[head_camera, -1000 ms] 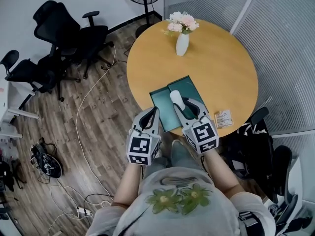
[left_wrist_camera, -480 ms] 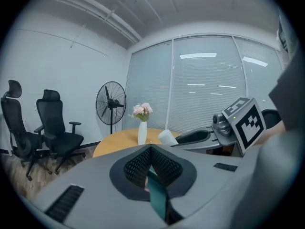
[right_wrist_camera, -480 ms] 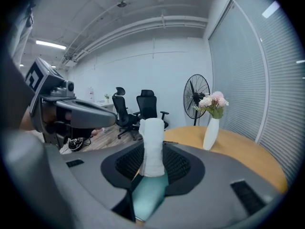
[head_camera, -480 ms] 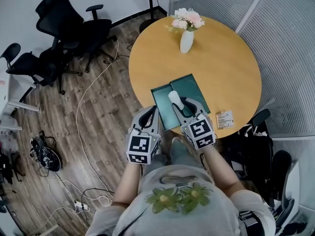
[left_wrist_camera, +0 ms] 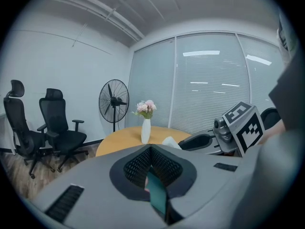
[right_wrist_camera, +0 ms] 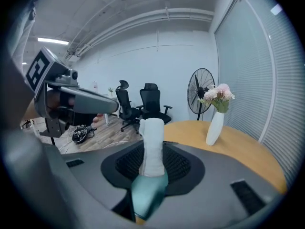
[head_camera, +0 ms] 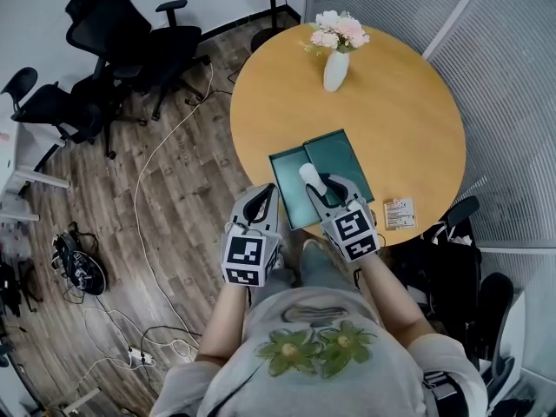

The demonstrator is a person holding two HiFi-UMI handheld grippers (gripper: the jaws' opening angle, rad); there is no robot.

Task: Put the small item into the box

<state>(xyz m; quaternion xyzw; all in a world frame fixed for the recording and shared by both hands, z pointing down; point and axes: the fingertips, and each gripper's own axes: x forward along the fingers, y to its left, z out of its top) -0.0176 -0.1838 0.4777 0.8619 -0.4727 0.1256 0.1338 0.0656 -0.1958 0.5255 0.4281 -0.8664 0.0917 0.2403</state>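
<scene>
A white rounded small item stands out against the teal open box on the round honey-brown wooden table, the grey left gripper and grey right gripper bear black-and-white square-patterned cubes, and the white vase holds pink flowers.

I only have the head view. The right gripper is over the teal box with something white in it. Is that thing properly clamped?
Observer: Yes. In the right gripper view the right gripper has its jaws closed on the item, which stands out past their tips.
Operator: And the left one? From above it just sits at the box's left edge.
Observer: In the left gripper view the left gripper has its jaws pinched on a thin teal edge, seemingly a wall of the box.
</scene>
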